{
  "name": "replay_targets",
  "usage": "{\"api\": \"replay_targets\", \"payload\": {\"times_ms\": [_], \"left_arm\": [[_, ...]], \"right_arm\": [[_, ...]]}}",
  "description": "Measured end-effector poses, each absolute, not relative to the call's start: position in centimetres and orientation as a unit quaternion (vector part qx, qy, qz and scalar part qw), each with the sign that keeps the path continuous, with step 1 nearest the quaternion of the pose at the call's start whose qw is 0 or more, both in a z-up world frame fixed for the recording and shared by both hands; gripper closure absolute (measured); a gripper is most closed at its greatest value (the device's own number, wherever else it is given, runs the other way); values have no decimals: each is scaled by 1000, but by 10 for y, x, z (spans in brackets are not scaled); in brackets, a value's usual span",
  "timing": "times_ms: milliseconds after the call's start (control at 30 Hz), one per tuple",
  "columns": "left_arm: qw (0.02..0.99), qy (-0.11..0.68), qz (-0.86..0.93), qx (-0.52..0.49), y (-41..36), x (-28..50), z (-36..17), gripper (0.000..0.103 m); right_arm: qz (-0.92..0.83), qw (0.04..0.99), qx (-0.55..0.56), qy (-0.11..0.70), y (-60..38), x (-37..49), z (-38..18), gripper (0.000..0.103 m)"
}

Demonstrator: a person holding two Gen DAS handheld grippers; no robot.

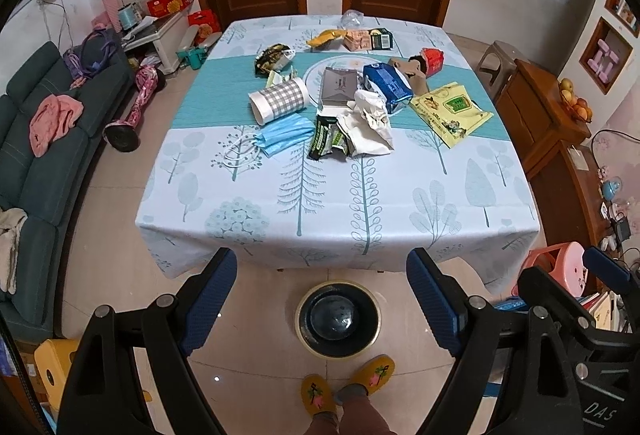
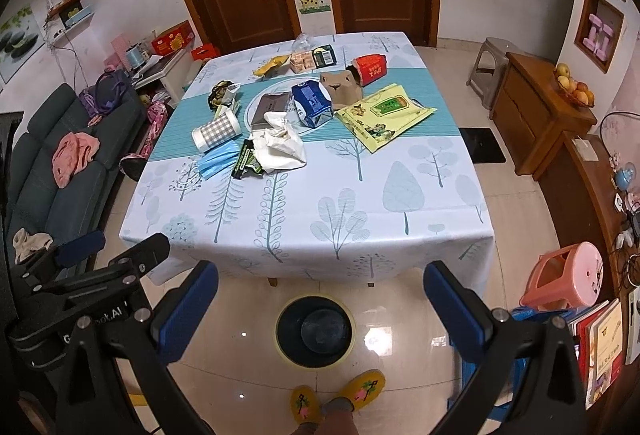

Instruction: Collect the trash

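Blue-padded fingers frame both of my views. My left gripper (image 1: 322,299) hangs above the floor in front of the table (image 1: 340,203), its jaws spread wide with nothing between them. My right gripper (image 2: 320,309) is in the same posture — fingers well apart, holding nothing. Each gripper also shows at the edge of the other's view.

Down on the tiled floor, just in front of the table's near edge, sits the dark round trash bin (image 1: 338,317) with a yellow rim; I see it between the fingers in both views, and a pair of yellow slippers (image 1: 346,381) stands right behind it.

All the trash lies on the far half of the tree-print tablecloth. A checked paper cup (image 1: 280,100) lies on its side on the teal band, with a blue face mask (image 1: 280,139) just in front of it. Beside the mask are a dark green wrapper (image 1: 326,143) and crumpled white paper (image 1: 370,123), touching one another. Behind them a grey packet (image 1: 339,87) and a blue bag (image 1: 388,85) lie close together, and a yellow pouch (image 1: 450,111) lies flat to their right. A red carton (image 1: 434,61) — along with smaller wrappers — sits toward the far edge.
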State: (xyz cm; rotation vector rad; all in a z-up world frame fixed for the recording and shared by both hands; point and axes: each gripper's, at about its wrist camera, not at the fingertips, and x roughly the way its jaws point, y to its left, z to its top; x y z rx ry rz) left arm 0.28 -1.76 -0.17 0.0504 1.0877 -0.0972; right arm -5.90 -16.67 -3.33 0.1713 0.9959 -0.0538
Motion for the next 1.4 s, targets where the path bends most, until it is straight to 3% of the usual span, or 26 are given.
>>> {"api": "replay_targets", "payload": {"times_ms": [367,967,1233,1300,1400], "left_arm": [[847,530,-34,20,-21,22,-37,18],[854,520,-24,26,-16,50,-39,18],[841,538,-50,20,19,96,-36,18],[840,538,-62,28,27,110,-37,18],[830,549,-74,61,35,138,-48,19]], "right_arm": [[-16,868,71,491,-172,-40,-48,0],[23,872,26,488,-172,5,-60,1],[38,869,51,491,-160,39,-60,14],[43,863,64,498,-156,54,-63,23],[29,856,91,508,-152,79,-70,24]]}}
